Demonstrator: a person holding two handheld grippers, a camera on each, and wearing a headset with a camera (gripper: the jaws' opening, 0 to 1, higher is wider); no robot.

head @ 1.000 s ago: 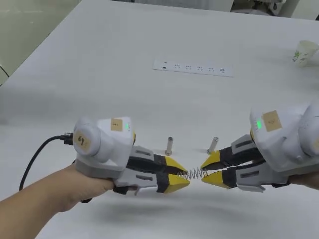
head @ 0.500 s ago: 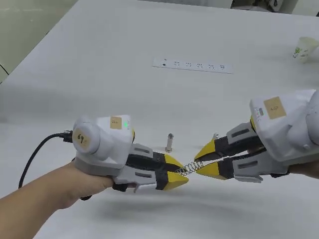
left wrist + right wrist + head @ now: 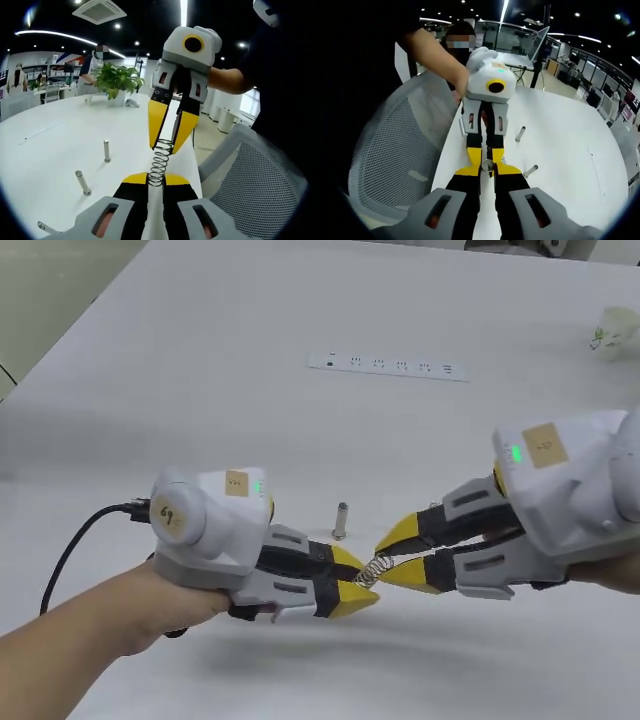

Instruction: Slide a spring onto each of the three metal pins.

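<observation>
Spring (image 3: 370, 569) hangs above the surface (image 3: 300, 440), pinched at one end by our left gripper (image 3: 368, 588) and at the other by our right gripper (image 3: 380, 562). We moved them closer, so it looks shorter. The pin (image 3: 341, 520) behind is bare.

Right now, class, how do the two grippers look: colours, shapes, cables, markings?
Both the left gripper and the right gripper have rounded white housings, grey and black jaws with pointed yellow tips, a tan sticker and a green light. The left also has a round label marked 69 and a black cable.
</observation>
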